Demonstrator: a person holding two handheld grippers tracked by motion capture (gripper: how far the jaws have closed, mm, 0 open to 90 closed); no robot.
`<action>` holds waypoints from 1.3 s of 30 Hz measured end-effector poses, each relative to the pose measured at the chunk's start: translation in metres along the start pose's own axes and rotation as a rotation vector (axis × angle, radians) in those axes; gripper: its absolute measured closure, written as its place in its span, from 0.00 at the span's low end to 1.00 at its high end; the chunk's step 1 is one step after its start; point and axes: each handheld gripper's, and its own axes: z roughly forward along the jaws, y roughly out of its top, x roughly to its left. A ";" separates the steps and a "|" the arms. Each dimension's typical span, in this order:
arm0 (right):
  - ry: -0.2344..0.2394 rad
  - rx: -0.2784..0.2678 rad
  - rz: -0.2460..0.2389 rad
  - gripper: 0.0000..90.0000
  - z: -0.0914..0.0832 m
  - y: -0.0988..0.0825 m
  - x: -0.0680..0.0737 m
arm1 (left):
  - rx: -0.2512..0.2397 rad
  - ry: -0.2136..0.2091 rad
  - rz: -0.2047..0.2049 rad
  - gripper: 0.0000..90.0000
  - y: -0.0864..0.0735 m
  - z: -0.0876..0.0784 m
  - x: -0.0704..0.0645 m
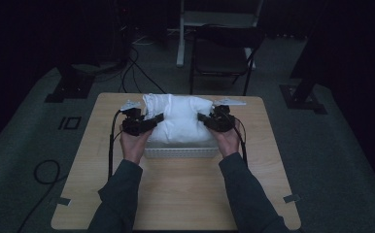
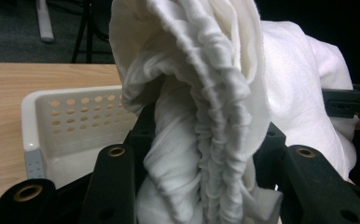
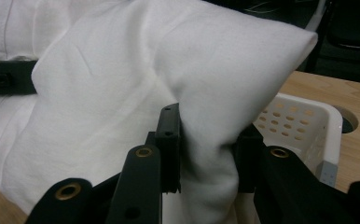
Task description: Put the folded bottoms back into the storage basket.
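A plump white pillow (image 1: pixel 180 119) hangs over a white perforated basket (image 1: pixel 180 152) in the middle of the table. My left gripper (image 1: pixel 151 121) is shut on the pillow's left end, where the bunched open edge of its white case (image 2: pixel 206 140) is squeezed between the jaws. At the other end my right gripper (image 1: pixel 206 120) is shut on a fold of the pillow (image 3: pixel 206 154) near its corner. Both hands hold the pillow level, its underside just above or resting on the basket (image 2: pixel 71 121); I cannot tell which.
The wooden table (image 1: pixel 176 194) has bare room in front of the basket. A dark folding chair (image 1: pixel 222 53) stands behind the table's far edge. Cables (image 1: pixel 111 145) trail from the grippers off the left side. A round hole (image 3: pixel 350 121) is in the tabletop beside the basket (image 3: pixel 304 126).
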 end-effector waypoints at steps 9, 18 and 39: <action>-0.011 0.006 0.009 0.79 0.007 0.003 -0.003 | -0.001 0.009 -0.015 0.61 0.000 0.006 0.004; -0.016 0.016 0.017 0.79 0.015 0.001 -0.006 | 0.019 0.025 -0.010 0.61 0.001 0.012 0.009; -0.047 0.048 0.066 0.79 0.030 -0.004 -0.019 | 0.081 0.052 -0.035 0.61 0.000 0.039 0.016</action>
